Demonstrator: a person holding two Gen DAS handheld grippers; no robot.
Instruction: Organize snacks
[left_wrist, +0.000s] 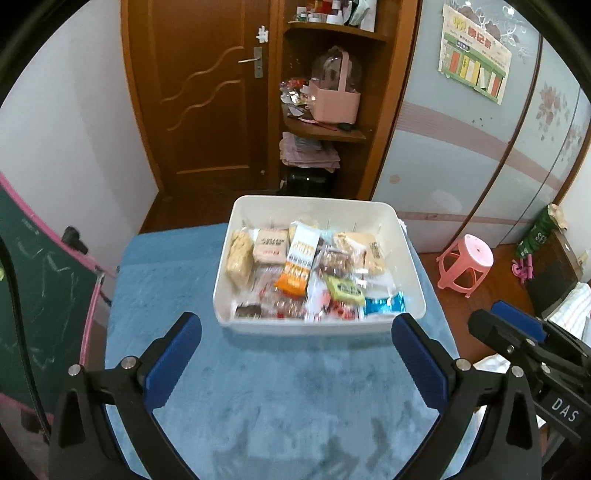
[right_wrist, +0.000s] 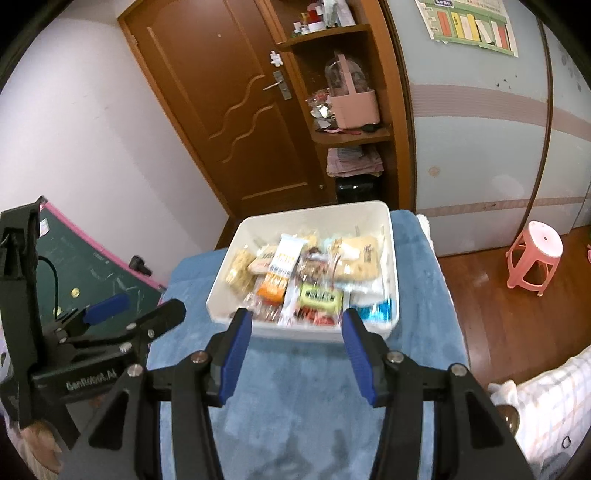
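Observation:
A white plastic bin (left_wrist: 317, 206) stands on a blue cloth-covered table (left_wrist: 258, 387). It holds several wrapped snacks, among them an orange and white pack (left_wrist: 299, 264), a green pack (left_wrist: 345, 290) and a blue pack (left_wrist: 384, 304). My left gripper (left_wrist: 295, 332) is open and empty, just in front of the bin's near wall. My right gripper (right_wrist: 297, 325) is open and empty, its fingertips at the bin's (right_wrist: 391, 236) near rim. The right gripper also shows in the left wrist view (left_wrist: 517, 328), to the right of the table. The left gripper shows at the left of the right wrist view (right_wrist: 136, 310).
A wooden door (left_wrist: 207, 92) and a corner shelf with a pink basket (left_wrist: 334, 101) stand behind the table. A green chalkboard (left_wrist: 37, 295) leans at the left. A pink stool (left_wrist: 467, 264) stands on the wood floor at the right.

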